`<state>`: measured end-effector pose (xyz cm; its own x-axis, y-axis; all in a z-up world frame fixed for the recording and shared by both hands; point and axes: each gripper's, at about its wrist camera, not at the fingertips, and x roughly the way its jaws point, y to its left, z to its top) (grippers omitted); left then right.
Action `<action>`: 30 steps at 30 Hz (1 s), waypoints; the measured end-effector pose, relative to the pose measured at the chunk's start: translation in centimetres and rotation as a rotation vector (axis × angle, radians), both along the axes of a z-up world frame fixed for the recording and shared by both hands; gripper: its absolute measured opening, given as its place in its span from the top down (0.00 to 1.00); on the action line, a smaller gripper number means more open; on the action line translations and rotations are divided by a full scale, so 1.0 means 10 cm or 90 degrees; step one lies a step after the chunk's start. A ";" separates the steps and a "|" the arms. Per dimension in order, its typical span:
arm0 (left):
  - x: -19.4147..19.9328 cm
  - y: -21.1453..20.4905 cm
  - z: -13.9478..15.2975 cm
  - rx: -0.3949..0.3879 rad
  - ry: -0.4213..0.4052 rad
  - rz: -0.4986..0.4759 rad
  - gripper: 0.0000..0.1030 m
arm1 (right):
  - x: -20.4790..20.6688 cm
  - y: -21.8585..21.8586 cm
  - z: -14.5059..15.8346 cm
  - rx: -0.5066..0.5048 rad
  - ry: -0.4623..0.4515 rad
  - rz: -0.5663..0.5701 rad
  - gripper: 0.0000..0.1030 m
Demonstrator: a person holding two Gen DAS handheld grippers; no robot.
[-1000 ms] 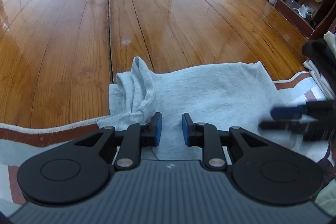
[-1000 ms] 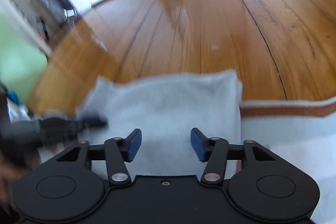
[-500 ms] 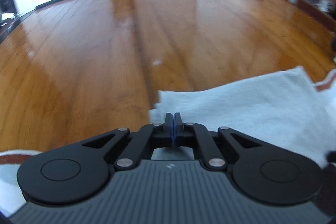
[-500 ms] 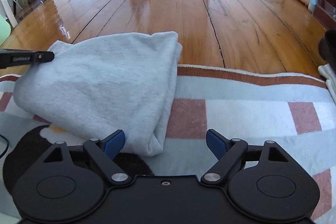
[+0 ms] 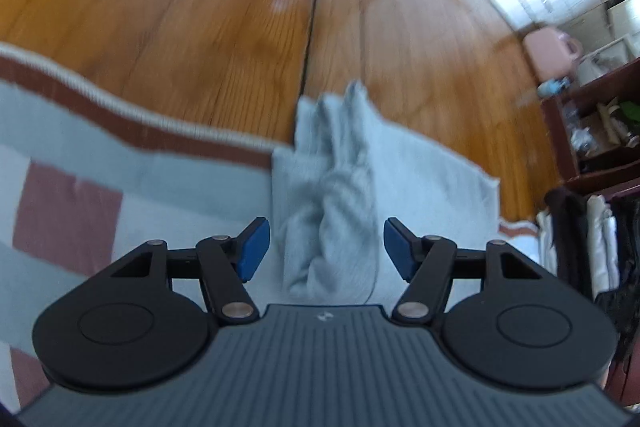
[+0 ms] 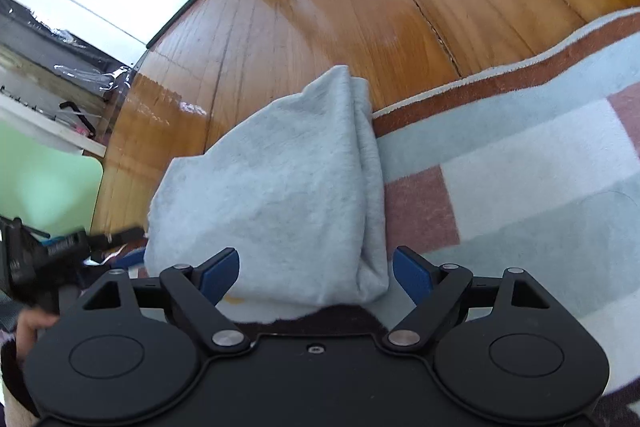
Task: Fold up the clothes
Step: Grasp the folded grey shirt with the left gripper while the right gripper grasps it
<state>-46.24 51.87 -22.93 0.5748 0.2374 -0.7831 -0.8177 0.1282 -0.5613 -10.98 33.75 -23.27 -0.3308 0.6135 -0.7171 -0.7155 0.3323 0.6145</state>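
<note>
On the rug (image 6: 520, 163), grey garment (image 6: 280, 187) lies folded; both grippers gape.

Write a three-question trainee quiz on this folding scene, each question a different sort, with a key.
1. True or false: the left gripper is shut on the grey garment.
2. The garment lies partly on: A) a striped rug B) a table C) a chair.
3. Fill in: the right gripper has its jaws ____.

Key: 1 false, both jaws stand apart with the bunched cloth between them, not clamped. 2 A. 3 open.
</note>
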 end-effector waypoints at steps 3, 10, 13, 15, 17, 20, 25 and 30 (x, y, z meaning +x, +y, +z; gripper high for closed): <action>0.05 -0.01 -0.06 0.002 0.003 -0.024 0.33 | 0.06 0.13 -0.10 -0.015 0.014 -0.002 0.15; 0.13 0.17 -0.28 0.008 -0.058 -0.049 0.28 | 0.15 0.42 -0.24 -0.019 0.060 -0.024 0.13; 0.19 0.23 -0.34 0.051 -0.093 -0.071 0.22 | 0.09 0.54 -0.24 -0.007 0.037 0.001 0.14; 0.23 0.28 -0.36 0.069 -0.110 -0.066 0.46 | 0.01 0.62 -0.22 0.005 0.005 0.029 0.28; 0.30 0.28 -0.37 0.077 -0.099 -0.065 0.54 | -0.08 0.68 -0.19 0.013 -0.049 0.058 0.54; 0.41 0.19 -0.15 0.129 -0.034 -0.100 0.57 | -0.28 0.64 0.00 0.040 -0.164 0.089 0.76; 0.44 0.11 0.02 0.167 -0.020 -0.114 0.57 | -0.62 0.42 0.31 0.095 -0.270 0.129 0.77; 0.36 0.18 -0.03 0.140 -0.028 -0.099 0.56 | -0.34 0.44 0.11 0.044 -0.197 0.069 0.70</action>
<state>-42.64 53.64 -23.24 0.6493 0.3053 -0.6965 -0.7546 0.3727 -0.5401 -14.33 38.10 -22.15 -0.1695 0.6376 -0.7515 -0.9005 0.2096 0.3810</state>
